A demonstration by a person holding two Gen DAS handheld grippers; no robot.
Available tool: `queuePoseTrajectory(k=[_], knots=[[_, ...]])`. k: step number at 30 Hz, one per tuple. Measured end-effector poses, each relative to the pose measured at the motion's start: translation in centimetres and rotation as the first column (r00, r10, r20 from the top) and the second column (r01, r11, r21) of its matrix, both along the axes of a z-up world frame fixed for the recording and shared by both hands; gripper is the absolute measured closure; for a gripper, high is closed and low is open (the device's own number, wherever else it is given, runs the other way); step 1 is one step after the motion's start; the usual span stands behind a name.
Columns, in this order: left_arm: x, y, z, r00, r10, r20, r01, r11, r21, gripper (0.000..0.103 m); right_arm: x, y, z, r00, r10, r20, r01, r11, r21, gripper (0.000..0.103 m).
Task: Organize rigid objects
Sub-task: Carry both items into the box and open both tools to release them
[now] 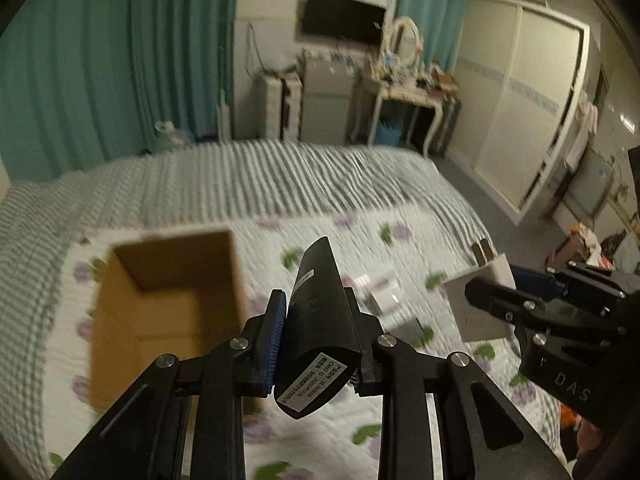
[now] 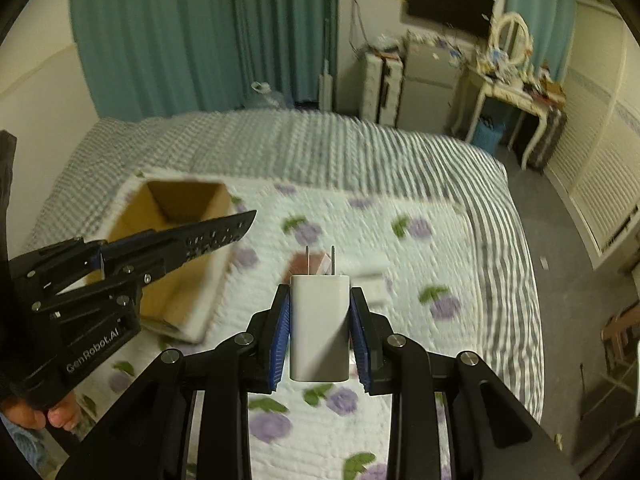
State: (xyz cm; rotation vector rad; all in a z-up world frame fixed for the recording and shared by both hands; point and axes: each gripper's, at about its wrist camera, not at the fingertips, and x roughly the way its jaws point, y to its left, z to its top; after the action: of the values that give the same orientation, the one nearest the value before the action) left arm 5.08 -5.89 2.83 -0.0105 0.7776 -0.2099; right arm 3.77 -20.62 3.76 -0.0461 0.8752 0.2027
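Observation:
My left gripper (image 1: pixel 318 340) is shut on a black remote control (image 1: pixel 318 316), held above the bed; the remote (image 2: pixel 212 236) also shows in the right wrist view, pointing toward the box. An open cardboard box (image 1: pixel 168 320) sits on the quilt to the left, also in the right wrist view (image 2: pixel 176 216). My right gripper (image 2: pixel 320 332) is shut on a white plug charger (image 2: pixel 319 328) with its prongs pointing forward. The charger (image 1: pixel 480 304) and right gripper show at the right of the left wrist view.
Small white items (image 2: pixel 374 280) and a reddish object (image 2: pixel 312 264) lie on the floral quilt (image 2: pixel 400 248) ahead of the charger. Beyond the bed stand a dressing table (image 2: pixel 512 88), a small fridge (image 2: pixel 428 88), a wardrobe (image 1: pixel 520 120) and teal curtains (image 2: pixel 200 40).

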Motion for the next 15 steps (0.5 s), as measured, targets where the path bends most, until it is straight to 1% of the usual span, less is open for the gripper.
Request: queuePoseTrajectory(k=[4, 8, 12, 15], knots=[[0.4, 3.9, 2.1, 0.997, 0.058, 0.06, -0.059, 0.998, 0.017, 0.077, 1.4, 4.0, 2.6, 0.997, 0.061, 0.046, -0.062, 0.998, 0.005, 0.076], [0.9, 7.5, 2.0, 0.989, 0.117, 0.09, -0.122, 0.991, 0.052, 0.077, 3.2, 9.3, 3.8, 0.988, 0.138, 0.07, -0.139, 0.99, 0.012, 0.076], [1.8, 11.3, 0.1, 0.983, 0.171, 0.064, -0.174, 0.983, 0.054, 0.077, 5.3, 14.1, 2.7, 0.977, 0.212, 0.036, -0.213, 0.977, 0.017, 0.076], [2.1, 12.8, -1.8, 0.981, 0.188, 0.039, -0.19, 0.98, 0.058, 0.077, 6.8, 17.1, 0.7, 0.97, 0.243, -0.002, -0.243, 0.97, 0.005, 0.076]])
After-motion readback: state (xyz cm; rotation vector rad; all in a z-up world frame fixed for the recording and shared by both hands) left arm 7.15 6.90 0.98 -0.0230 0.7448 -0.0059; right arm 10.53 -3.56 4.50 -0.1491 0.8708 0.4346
